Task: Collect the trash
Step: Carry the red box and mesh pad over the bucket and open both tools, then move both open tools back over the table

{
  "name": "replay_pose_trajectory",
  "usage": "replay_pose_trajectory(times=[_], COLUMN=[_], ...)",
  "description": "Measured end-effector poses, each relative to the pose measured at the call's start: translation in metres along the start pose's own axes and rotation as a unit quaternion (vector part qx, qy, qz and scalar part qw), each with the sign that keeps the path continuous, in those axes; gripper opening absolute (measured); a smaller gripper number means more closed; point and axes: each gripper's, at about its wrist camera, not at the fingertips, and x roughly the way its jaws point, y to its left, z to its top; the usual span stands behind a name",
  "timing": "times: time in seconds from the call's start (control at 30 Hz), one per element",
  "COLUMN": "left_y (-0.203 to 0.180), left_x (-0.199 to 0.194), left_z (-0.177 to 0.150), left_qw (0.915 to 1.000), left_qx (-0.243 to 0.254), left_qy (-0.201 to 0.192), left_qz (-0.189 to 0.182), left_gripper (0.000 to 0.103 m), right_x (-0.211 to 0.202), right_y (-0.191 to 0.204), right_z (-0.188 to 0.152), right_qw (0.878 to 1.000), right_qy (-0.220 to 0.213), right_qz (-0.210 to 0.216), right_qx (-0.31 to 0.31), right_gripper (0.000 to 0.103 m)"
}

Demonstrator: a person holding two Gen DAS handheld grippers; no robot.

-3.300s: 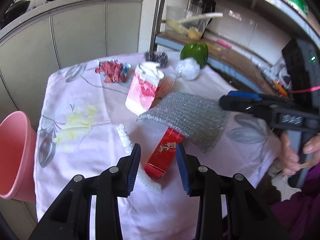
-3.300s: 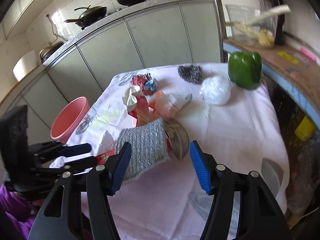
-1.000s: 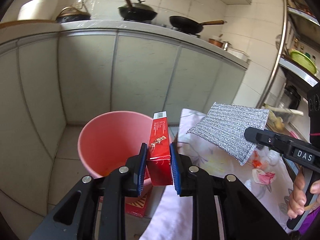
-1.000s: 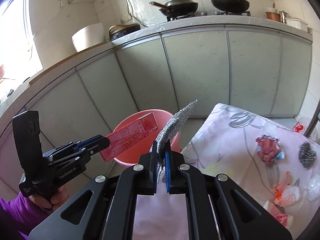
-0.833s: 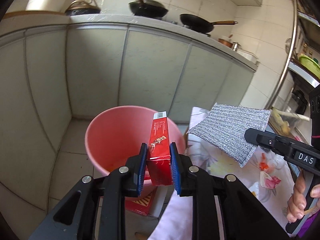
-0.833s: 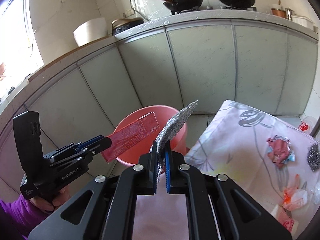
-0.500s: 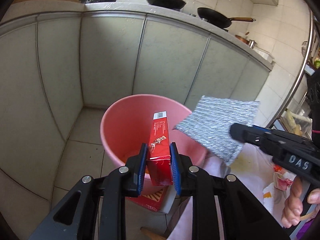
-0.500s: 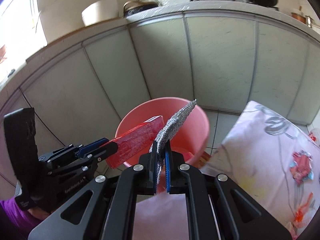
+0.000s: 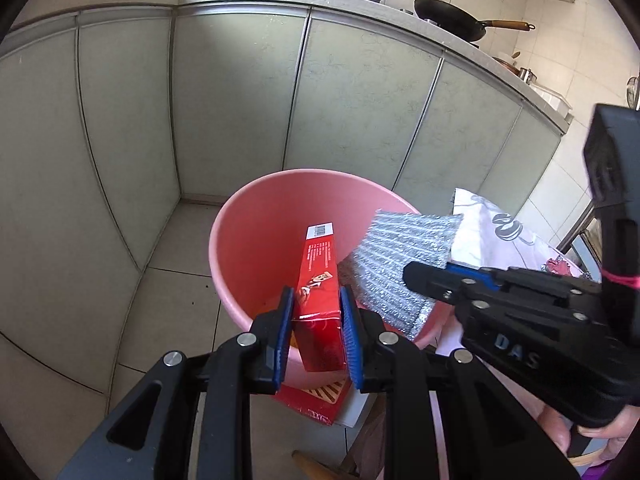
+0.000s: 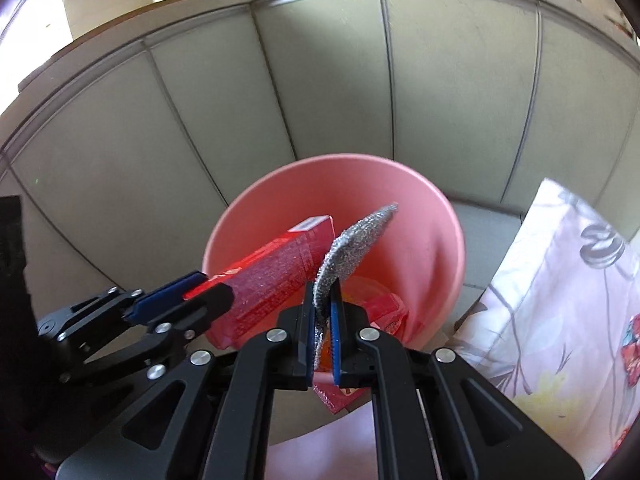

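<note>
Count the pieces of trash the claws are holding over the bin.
2: a red carton in the left claw, a silver scouring cloth in the right claw, both over the pink bin.

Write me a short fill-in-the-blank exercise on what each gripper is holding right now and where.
1. The left gripper is shut on a ____ box.
2. The right gripper pinches a silver ____.
3. Both items are held over the open top of a pink ____.
4. That container stands on the tiled floor beside the table's floral ____.

Missing words: red; scouring pad; bucket; cloth
</note>
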Motion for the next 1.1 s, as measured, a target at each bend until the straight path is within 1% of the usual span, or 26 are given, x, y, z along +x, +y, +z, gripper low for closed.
replay_pose_trajectory(times=[0.07,0.1,0.13,0.17,0.2,0.23,0.3,0.53,0.7,0.9,0.97,1.1], left_y=[-0.002,-0.003,-0.002,-0.003,-0.004,-0.004,-0.004,-0.003,-0.011,-0.031,-0.039,-0.060], left_x=[0.002,0.002,0.003,0.002,0.002,0.002,0.001,-0.008,-0.020,-0.037,-0.042,-0.049], left_z=[0.000,-0.001,-0.003,-0.004,-0.004,-0.004,-0.003,0.000,0.002,0.003,0.002,-0.004], left_qw=[1.0000,1.0000,1.0000,1.0000,0.9999,0.9999,0.9999,0.9998,0.9995,0.9985,0.9980,0.9966], left_qx=[0.001,0.002,0.004,0.005,0.006,0.006,0.002,-0.011,-0.008,-0.001,0.003,0.015], left_qy=[-0.003,-0.005,-0.006,-0.006,-0.006,-0.007,-0.010,-0.016,-0.024,-0.033,-0.034,-0.028], left_qz=[0.000,0.002,0.004,0.005,0.005,0.006,0.005,-0.006,-0.020,-0.045,-0.054,-0.076], left_gripper=[0.024,0.025,0.025,0.027,0.028,0.029,0.030,0.031,0.031,0.031,0.031,0.031], right_x=[0.005,0.006,0.007,0.006,0.004,0.003,0.000,-0.015,-0.042,-0.082,-0.096,-0.123], right_y=[-0.006,-0.009,-0.011,-0.013,-0.015,-0.016,-0.018,-0.017,-0.018,-0.022,-0.020,-0.027], right_z=[0.003,0.004,0.005,0.005,0.006,0.006,0.005,0.000,-0.010,-0.026,-0.033,-0.046], right_qw=[1.000,1.000,1.000,0.999,0.999,0.999,0.999,0.999,0.999,0.998,0.997,0.995], right_qy=[0.007,0.008,0.009,0.006,0.003,-0.001,-0.005,-0.018,-0.036,-0.063,-0.073,-0.088], right_qz=[0.006,0.009,0.010,0.015,0.017,0.019,0.019,0.021,0.009,-0.002,-0.010,-0.021], right_qx=[0.017,0.023,0.026,0.028,0.030,0.030,0.031,0.037,0.028,0.029,0.026,0.037], right_gripper=[0.008,0.011,0.019,0.024,0.032,0.037,0.039,0.040,0.040,0.040,0.040,0.040])
